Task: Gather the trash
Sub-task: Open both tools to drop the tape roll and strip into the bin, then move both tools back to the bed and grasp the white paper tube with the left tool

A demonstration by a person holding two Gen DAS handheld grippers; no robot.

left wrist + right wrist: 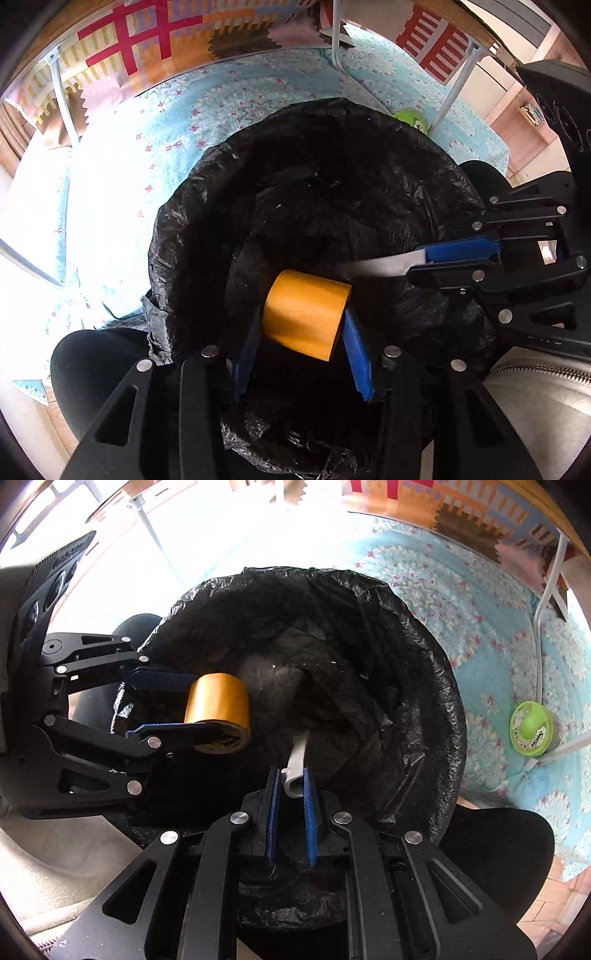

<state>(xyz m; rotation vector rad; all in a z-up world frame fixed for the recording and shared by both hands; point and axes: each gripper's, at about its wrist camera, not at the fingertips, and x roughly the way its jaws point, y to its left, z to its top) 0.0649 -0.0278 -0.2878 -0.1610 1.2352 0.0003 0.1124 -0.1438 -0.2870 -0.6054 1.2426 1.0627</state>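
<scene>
We hold tape roll [305, 314] in half-open left gripper [301, 334], white strip [298, 764] pinched in nearly closed right gripper [291, 794], both over bin bag [424, 672]. Release inside rim, tape first, grippers apart.

A roll of orange tape [304, 314], its smooth outer band facing up and its flat side faces lying against the blue pads, is sitting crosswise between the left jaws, out near their tips. A pale grey strip [297, 766], folded at its near end, is standing between the right jaws and reaching forward past their tips. A black bin liner [424, 686], crinkled, glossy and gaping wide, is lying directly below and ahead of both pairs of jaws, its dark hollow under both pieces.
</scene>
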